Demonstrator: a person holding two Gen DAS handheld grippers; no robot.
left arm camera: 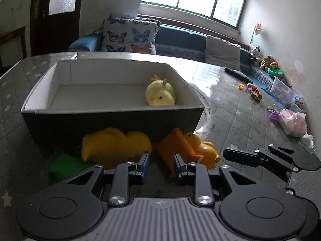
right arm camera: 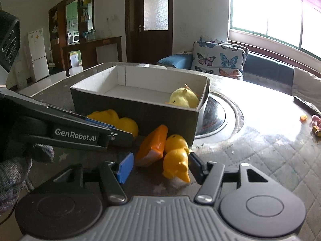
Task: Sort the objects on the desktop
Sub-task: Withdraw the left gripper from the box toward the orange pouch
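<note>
Your left gripper (left arm camera: pixel 161 165) stands with its jaws parted and nothing between the blue pads, low over the quilted, star-printed grey worktop (left arm camera: pixel 236 120). Just ahead of it lies an orange packet (left arm camera: pixel 176 146), a flat, glossy wedge tilted on one edge, touching a smooth yellow rubber duck (left arm camera: pixel 204 150) on its right. To the left lies a rounded yellow toy (left arm camera: pixel 115 143) of matte, soft-looking finish, pressed against the front wall of the box; a green block (left arm camera: pixel 66 163) sits blurred at the lower left.

The cardboard box (left arm camera: pixel 112 111) is a shallow rectangular tray, dark on the outside and white within. A fluffy pale-yellow plush chick (left arm camera: pixel 160 95) rests in its right near corner, lying on its side.

Your right gripper (right arm camera: pixel 160 165) is also released, its jaws spread wide around the rubber duck (right arm camera: pixel 176 160); the dark right pad is just beside the duck's flank, and whether it touches cannot be told. The blue left pad stands apart from the orange packet (right arm camera: pixel 153 145). The duck's smooth moulded body lies tipped on the worktop (right arm camera: pixel 260 144), near the box's (right arm camera: pixel 140 110) front corner. The plush chick (right arm camera: pixel 183 100) shows inside that corner. A round glossy inset (right arm camera: pixel 218 118) lies in the worktop behind the box.
</note>
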